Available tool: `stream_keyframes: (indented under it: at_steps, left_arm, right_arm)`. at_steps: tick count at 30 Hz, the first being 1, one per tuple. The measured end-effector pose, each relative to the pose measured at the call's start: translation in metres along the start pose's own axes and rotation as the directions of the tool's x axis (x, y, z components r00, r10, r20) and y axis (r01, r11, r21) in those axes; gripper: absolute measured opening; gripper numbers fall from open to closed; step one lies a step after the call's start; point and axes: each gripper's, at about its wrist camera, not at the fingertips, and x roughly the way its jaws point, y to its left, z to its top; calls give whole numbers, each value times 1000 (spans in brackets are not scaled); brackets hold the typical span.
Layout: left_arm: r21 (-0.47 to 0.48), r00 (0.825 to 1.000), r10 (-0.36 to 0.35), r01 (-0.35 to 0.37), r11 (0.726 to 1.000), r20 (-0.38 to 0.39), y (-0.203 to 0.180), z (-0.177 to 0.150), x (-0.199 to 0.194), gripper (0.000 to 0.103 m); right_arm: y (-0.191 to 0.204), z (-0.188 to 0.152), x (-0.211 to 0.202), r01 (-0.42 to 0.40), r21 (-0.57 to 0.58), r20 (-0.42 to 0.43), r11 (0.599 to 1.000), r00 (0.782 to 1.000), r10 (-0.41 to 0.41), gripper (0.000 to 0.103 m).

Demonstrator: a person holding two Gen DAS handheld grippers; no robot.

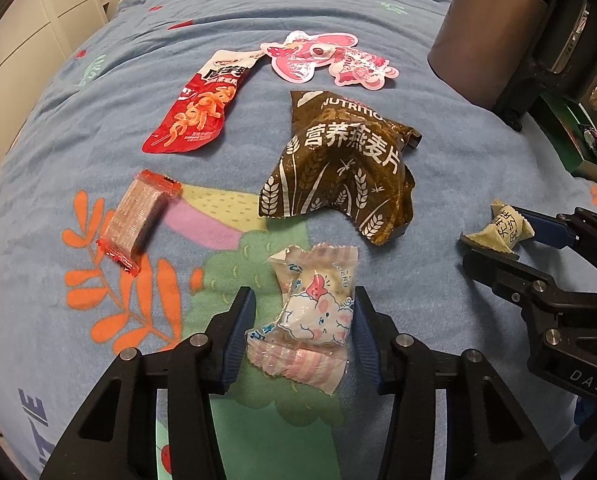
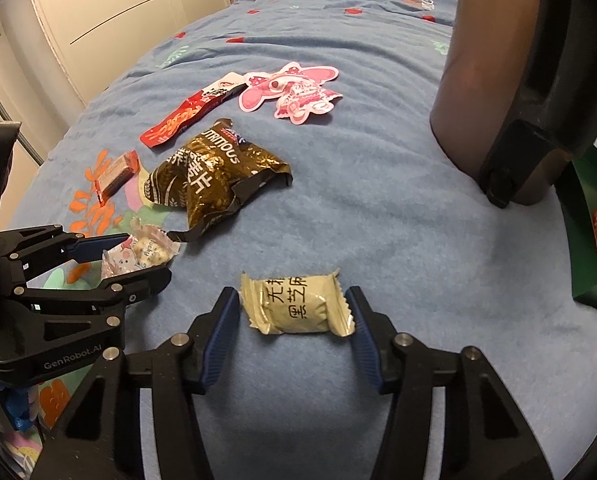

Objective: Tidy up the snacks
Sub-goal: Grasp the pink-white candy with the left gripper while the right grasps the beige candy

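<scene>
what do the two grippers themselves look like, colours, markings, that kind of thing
Both are black plastic two-finger grippers with open triangular cut-outs in the linkage and silver round pivot bolts. The fingers end in dark blue ribbed pads. The left gripper carries white "GenRobot.AI" lettering on its body; the right gripper shows white "DAS" lettering. No cables or sleeves are visible.

The left gripper (image 1: 302, 330) is built of matte black linkage arms with triangular cut-outs, joined by round silver pivot screws. Its fingers (image 1: 240, 336) are lined with ribbed dark blue pads. "GenRobot.AI" is printed in pale letters on its body at the lower left of the right wrist view. The right gripper (image 2: 292, 326) is made alike: black arms, silver screws, ribbed blue pads (image 2: 218, 338). "DAS" is printed on its housing at the lower right of the left wrist view.
</scene>
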Motion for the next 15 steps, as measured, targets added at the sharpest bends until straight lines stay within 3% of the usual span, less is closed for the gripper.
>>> stream_keyframes:
  at_steps: [12, 14, 15]
  left_arm:
    - [-5, 1000, 5, -5, 1000, 3, -1, -3, -2, 41]
    - [-6, 1000, 2, -2, 1000, 2, 0, -2, -2, 40]
    - [-6, 1000, -1, 1, 1000, 2, 0, -2, -2, 39]
  right_arm:
    - [2, 3, -2, -1, -9, 10, 1000, 1000, 1, 91]
    - [2, 4, -3, -3, -12, 13, 1000, 1000, 3, 85]
    - [3, 4, -3, -1, -15, 14, 1000, 1000, 1, 75]
